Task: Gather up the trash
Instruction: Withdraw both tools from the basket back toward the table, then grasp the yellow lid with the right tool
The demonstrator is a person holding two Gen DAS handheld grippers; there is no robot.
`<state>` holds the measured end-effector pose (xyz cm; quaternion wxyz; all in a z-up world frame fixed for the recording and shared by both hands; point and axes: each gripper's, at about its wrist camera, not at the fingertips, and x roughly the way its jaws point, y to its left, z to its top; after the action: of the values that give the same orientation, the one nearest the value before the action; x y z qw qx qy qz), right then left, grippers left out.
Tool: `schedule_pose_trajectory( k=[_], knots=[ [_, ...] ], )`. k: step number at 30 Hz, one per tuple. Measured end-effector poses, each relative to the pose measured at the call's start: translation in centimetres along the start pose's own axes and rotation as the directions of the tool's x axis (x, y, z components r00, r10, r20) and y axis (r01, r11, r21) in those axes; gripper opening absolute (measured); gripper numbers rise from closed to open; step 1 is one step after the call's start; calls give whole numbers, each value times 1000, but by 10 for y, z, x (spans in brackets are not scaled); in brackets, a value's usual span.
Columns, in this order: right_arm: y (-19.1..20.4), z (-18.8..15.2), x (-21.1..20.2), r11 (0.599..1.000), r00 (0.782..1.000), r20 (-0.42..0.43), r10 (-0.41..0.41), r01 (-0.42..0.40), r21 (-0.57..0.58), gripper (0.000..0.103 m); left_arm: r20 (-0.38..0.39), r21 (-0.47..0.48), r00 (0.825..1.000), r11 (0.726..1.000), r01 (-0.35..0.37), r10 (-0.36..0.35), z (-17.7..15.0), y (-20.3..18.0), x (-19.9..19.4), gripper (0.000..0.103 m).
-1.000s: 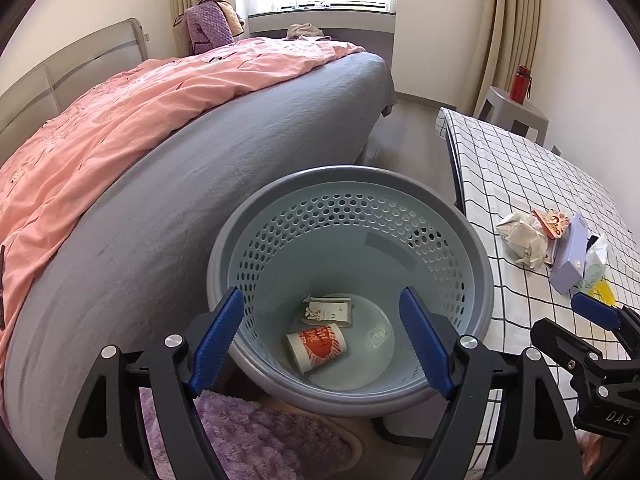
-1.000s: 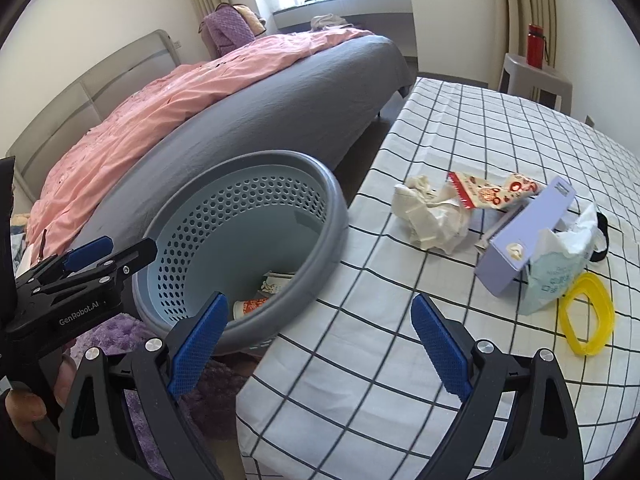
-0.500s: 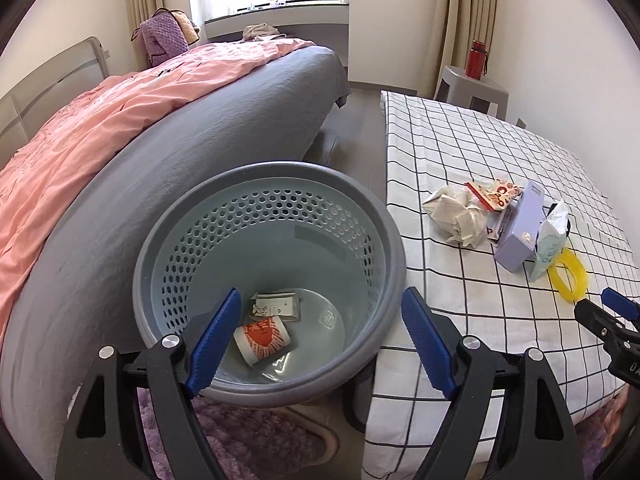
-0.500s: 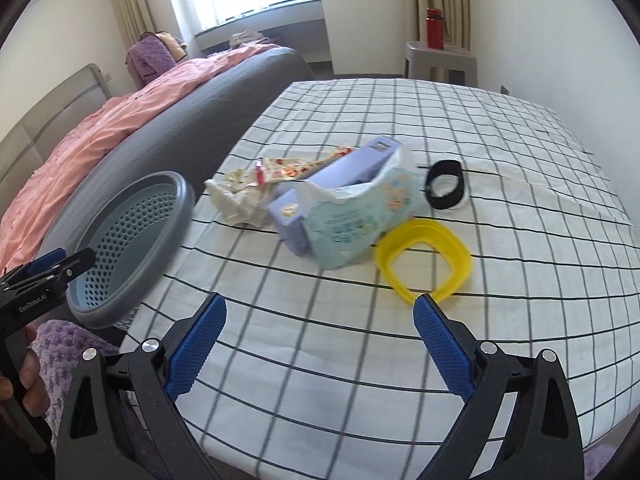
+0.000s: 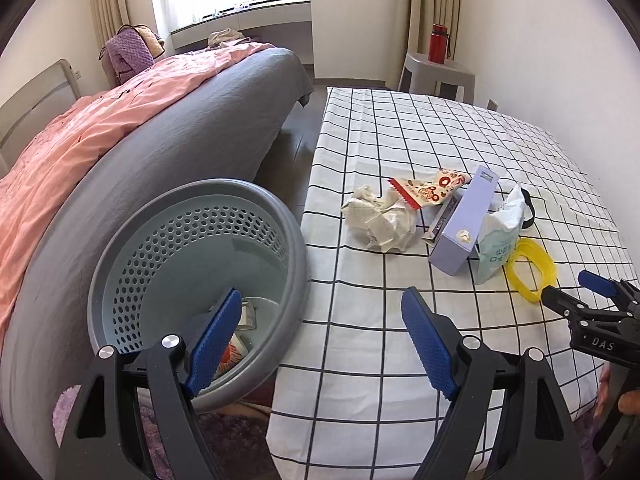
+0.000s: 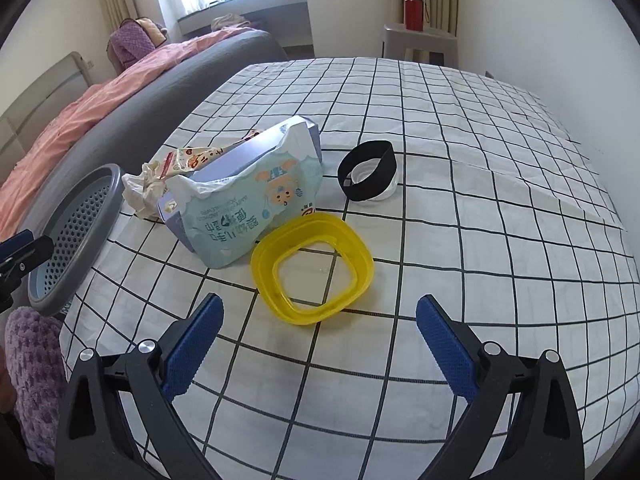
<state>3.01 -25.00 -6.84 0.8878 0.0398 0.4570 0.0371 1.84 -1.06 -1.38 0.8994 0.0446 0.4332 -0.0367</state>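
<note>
My right hand-held gripper (image 6: 320,344) hangs over the near edge of the worktop (image 6: 480,208), its blue pads wide apart with nothing between them; the jaws have just been opening further. Straight ahead of it, just beyond the tips, lies the yellow ring (image 6: 312,268), flat on the checked cloth and roughly centred on the gap. Its longer side seems to run across my jaws, so I judge that gripping one wall of the rim will work better than spanning the whole ring. Behind the ring, touching or nearly so, stands the wipes pack (image 6: 256,216) leaning on the box (image 6: 240,160), with the wrapper (image 6: 192,158) and the tissue (image 6: 144,192) further left, and the black band (image 6: 368,176) off to the right. My left hand-held gripper (image 5: 320,344) is also spread and empty, straddling the worktop edge beside the basket (image 5: 296,264), which already holds a cup and a scrap of card. The tissue (image 5: 380,220) lies ahead and right of it, well apart. The right one is clearly nearer the ring, so I take that as its pick.
</note>
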Motion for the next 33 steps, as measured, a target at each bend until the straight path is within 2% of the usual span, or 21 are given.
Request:
schedule_pose_trajectory(
  k=[6,17,20,22,26,27,33],
  knots=[
    [-1,9,19,999,1000,-31,-3,2,-48,96,-2,23,1000,1000,1,-1,7,-16,4,78],
    [5,18,44,994,997,-65,-31,24,-108,96,-17,28,1000,1000,11,-10,14,-22,14,78],
    [7,18,47,992,997,-64,-31,23,-121,93,-19,30,1000,999,15,-14,12,-23,15,78],
    [8,18,49,992,997,-69,-32,23,-123,86,-20,30,1000,999,17,-16,12,-22,16,79],
    [8,17,48,992,997,-63,-34,26,-127,80,-21,30,1000,999,24,-23,12,-22,16,78],
    [9,17,48,991,998,-60,-35,27,-128,75,-22,31,999,999,26,-25,12,-23,17,78],
    [8,14,42,994,999,-48,-17,11,-110,72,-22,45,999,998,45,-44,13,-30,16,78]
  ],
)
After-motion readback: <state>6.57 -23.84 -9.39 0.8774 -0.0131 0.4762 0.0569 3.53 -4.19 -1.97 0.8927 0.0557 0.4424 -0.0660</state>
